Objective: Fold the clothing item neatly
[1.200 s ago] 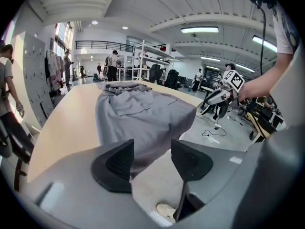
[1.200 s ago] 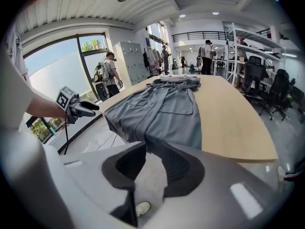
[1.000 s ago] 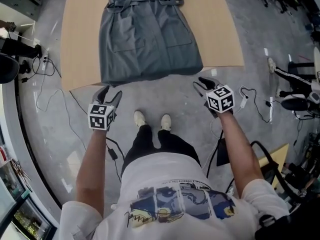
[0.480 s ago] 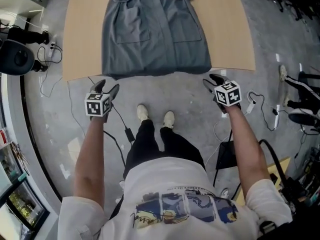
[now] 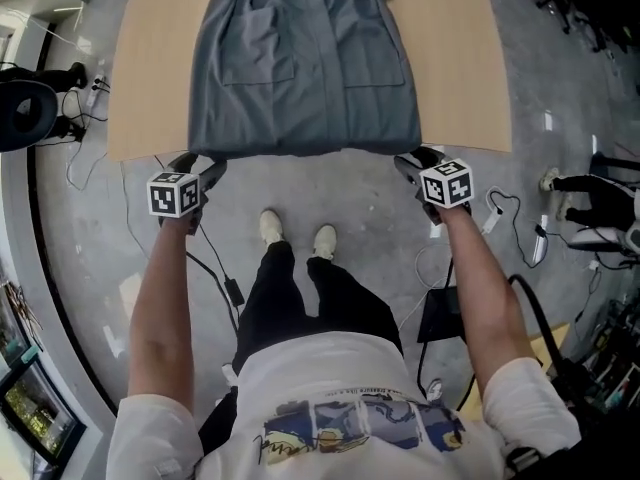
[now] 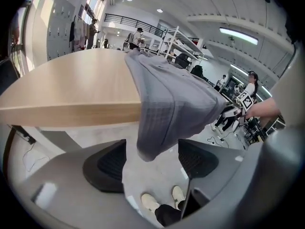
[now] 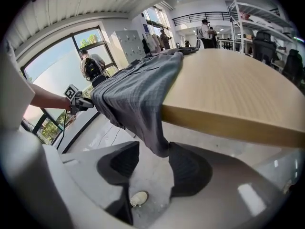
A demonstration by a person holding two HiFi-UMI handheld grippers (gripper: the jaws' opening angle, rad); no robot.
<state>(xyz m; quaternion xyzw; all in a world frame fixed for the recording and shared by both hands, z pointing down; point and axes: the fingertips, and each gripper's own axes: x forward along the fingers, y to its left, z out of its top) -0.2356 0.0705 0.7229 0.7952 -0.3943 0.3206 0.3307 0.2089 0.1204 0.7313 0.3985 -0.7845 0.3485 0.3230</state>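
A grey garment [image 5: 305, 68] with two front pockets lies flat on the wooden table [image 5: 150, 88], its hem draped over the near edge. My left gripper [image 5: 200, 164] is at the hem's left corner and my right gripper [image 5: 415, 158] at its right corner. In the left gripper view the hanging corner [image 6: 151, 144] dips between the two wide-apart pads [image 6: 106, 165] without being pressed. In the right gripper view the other corner [image 7: 159, 144] hangs between the pads [image 7: 190, 168], close to the right one. Both pairs of jaws have just been opening, and both stand open around the cloth.
The table edge [image 6: 71, 114] runs just above my left jaws. Cables [image 5: 215, 268] and the person's shoes [image 5: 295, 233] are on the grey floor below. Black equipment [image 5: 30, 113] stands at the left, chairs and gear [image 5: 600, 208] at the right. People and shelving [image 7: 238, 23] are far behind.
Both grippers have moved forward and down from the floor area to the table's near edge, reaching the hem's two corners. Their jaws stand wider than before.
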